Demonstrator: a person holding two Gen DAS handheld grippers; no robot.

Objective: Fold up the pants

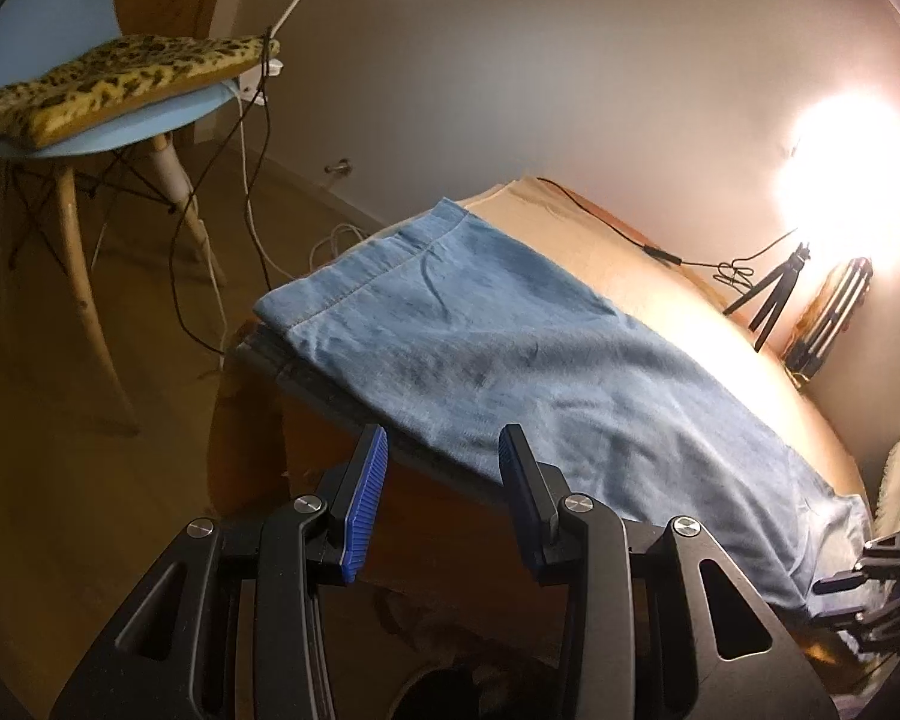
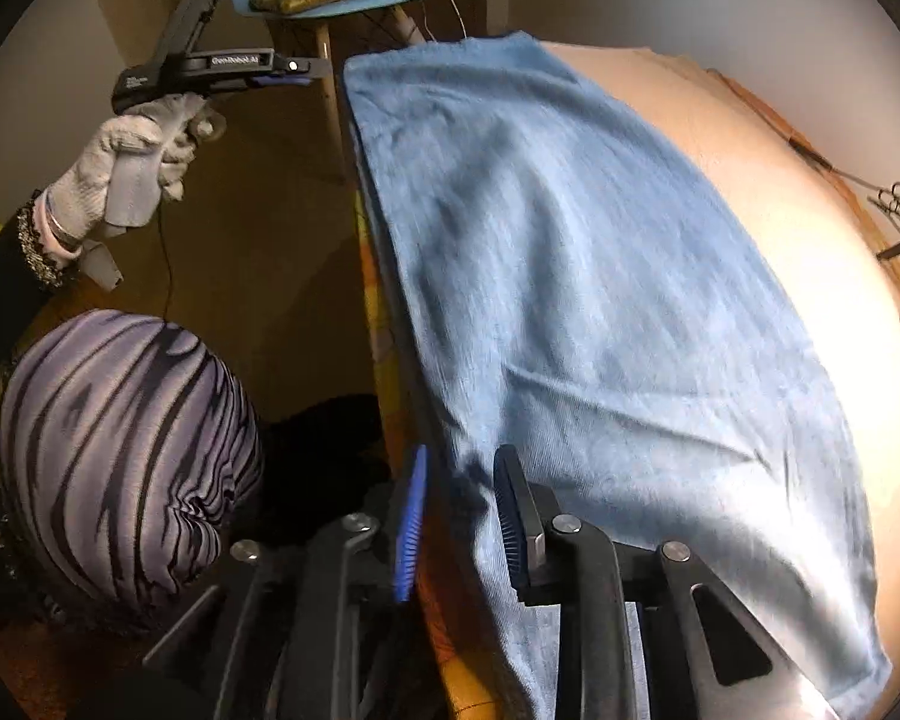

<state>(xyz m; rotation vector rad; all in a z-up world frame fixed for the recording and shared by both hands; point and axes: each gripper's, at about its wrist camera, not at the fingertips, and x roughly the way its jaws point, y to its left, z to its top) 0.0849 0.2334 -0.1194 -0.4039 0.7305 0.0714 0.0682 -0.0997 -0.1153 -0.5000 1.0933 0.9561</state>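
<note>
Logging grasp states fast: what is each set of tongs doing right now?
Left tongs: open, holding nothing, near the edge of the pants.
Right tongs: open, at the pants' near edge, gripping nothing.

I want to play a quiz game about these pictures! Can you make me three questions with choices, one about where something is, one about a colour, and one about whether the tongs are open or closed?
1. Where is the leopard-print cushion?
A. On the blue chair
B. On the table
C. On the floor

2. What colour are the pants?
A. Red
B. Light blue
C. Black

3. How are the left tongs?
A. Shut on the pants
C. Shut on the cushion
B. Open, holding nothing

Answers:
1. A, the spotted cushion lies on the chair's blue seat, beyond the table's end.
2. B, the cloth spread along the table is pale blue denim.
3. B, a clear gap shows between the two blue-padded fingers, with no cloth pinched.
</note>
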